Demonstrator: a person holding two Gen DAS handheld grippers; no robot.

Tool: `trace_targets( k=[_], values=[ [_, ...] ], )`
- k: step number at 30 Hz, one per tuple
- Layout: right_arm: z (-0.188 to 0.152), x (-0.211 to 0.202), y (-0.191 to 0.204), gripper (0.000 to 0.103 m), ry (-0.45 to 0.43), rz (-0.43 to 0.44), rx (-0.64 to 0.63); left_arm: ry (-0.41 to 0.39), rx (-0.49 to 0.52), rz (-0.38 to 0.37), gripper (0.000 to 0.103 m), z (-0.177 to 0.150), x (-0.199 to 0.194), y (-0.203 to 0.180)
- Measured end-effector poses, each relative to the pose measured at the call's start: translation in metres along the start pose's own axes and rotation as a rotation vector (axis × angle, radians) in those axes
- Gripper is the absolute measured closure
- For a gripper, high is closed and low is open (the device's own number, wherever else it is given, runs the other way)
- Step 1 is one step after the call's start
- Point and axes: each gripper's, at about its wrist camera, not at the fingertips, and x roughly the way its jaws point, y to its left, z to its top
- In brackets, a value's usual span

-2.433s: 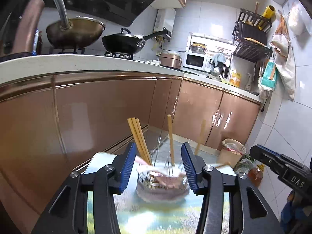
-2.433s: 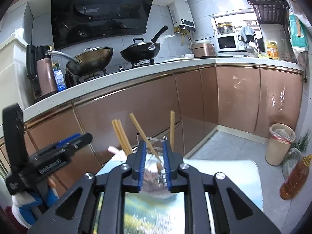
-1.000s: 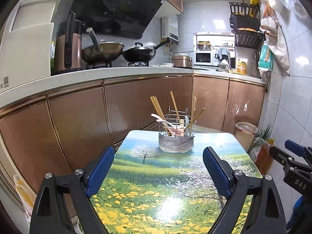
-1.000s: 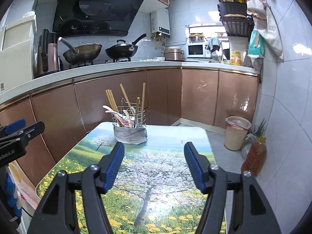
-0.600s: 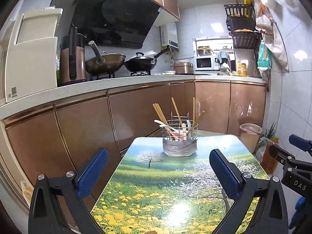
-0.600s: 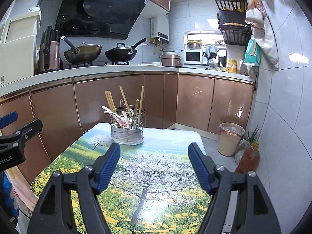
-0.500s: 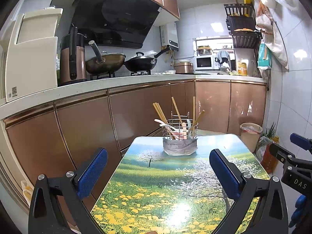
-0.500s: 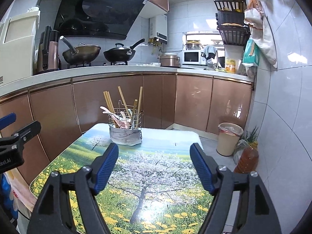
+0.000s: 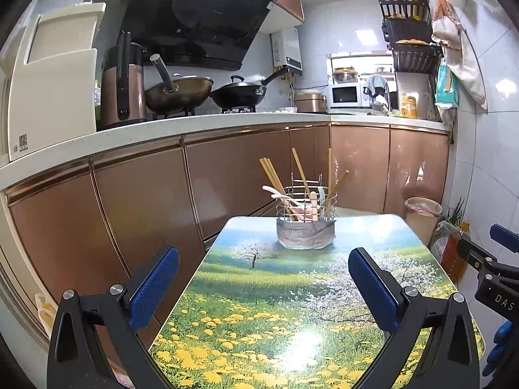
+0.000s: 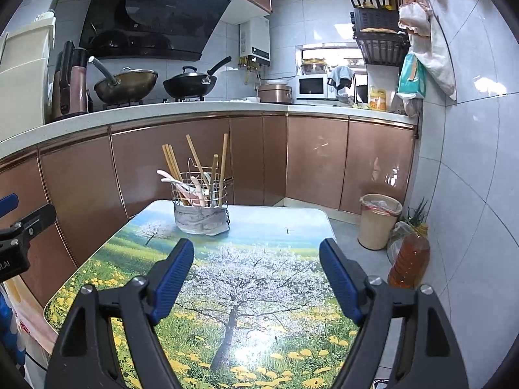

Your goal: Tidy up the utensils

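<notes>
Well beyond both grippers' wide-apart, empty jaws stands the utensil holder.

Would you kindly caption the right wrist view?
Open right gripper faces a wire utensil holder on the flowered table.

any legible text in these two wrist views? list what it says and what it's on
"DAS": white letters on the body of the right gripper, cut off by the frame edge in the left wrist view.
"AI": end of a cut-off word on the body of the left gripper, right wrist view.
QR code and small print on the white appliance: too small to read.
Water heater label, yellow bottle label: blurred.
</notes>
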Motion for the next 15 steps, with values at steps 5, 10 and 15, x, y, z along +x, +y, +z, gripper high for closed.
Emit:
trace_targets(
  k=[5,10,15],
  values=[
    [-0.002,0.007,0.000,0.024,0.009,-0.008,-0.004,0.015,-0.007,-0.004,0.000,-0.005,0.008,0.001],
    [-0.004,0.013,0.001,0.024,0.025,-0.016,-0.005,0.030,-0.016,-0.016,0.000,-0.009,0.019,0.003],
    [-0.006,0.019,-0.002,0.024,0.034,-0.018,-0.001,0.046,0.000,-0.017,0.000,-0.011,0.027,-0.004]
  ],
)
